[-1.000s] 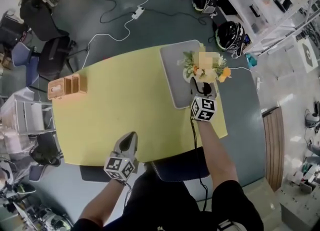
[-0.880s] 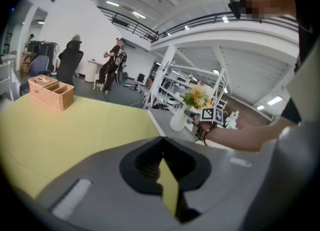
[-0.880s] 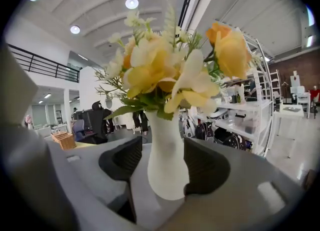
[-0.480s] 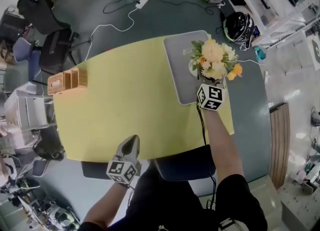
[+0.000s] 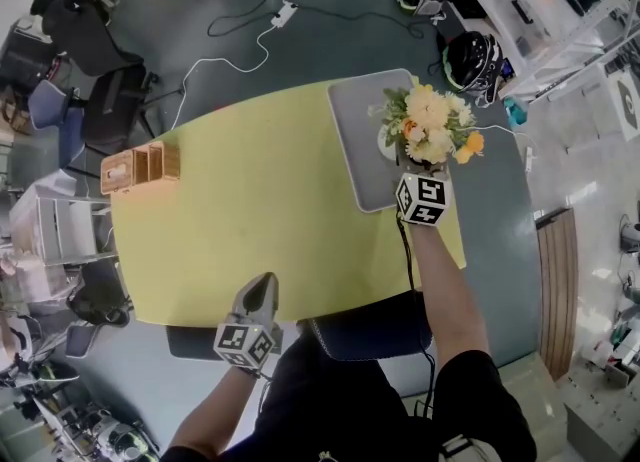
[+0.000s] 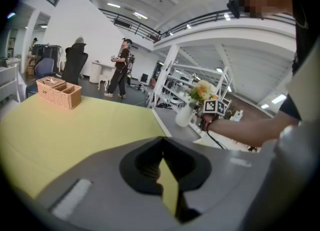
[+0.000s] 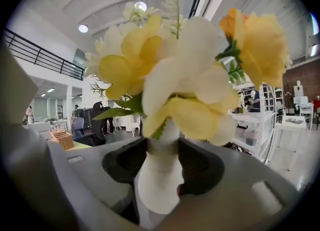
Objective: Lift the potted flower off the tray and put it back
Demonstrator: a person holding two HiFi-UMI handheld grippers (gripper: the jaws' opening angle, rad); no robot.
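Observation:
The potted flower [image 5: 430, 125], yellow and cream blooms in a white vase [image 7: 159, 175], stands over the grey tray [image 5: 358, 155] at the yellow table's far right. My right gripper [image 5: 400, 158] holds the vase neck. Its jaws have just been closing with the vase between them, and both sides now press on it [image 7: 160, 167]. In the left gripper view the vase [image 6: 184, 116] sits low at the tray [image 6: 170, 125]; I cannot tell whether its base touches. My left gripper [image 5: 262, 288] rests shut and empty at the table's near edge [image 6: 162, 147].
A wicker basket [image 5: 140, 165] stands at the table's left end [image 6: 59, 91]. The yellow tabletop [image 5: 250, 210] lies between the grippers. Chairs, cables and helmets lie on the floor beyond. People stand far off in the room.
My right gripper has risen slightly with the potted flower in it, and the blooms look larger from above. The left gripper has stayed in place.

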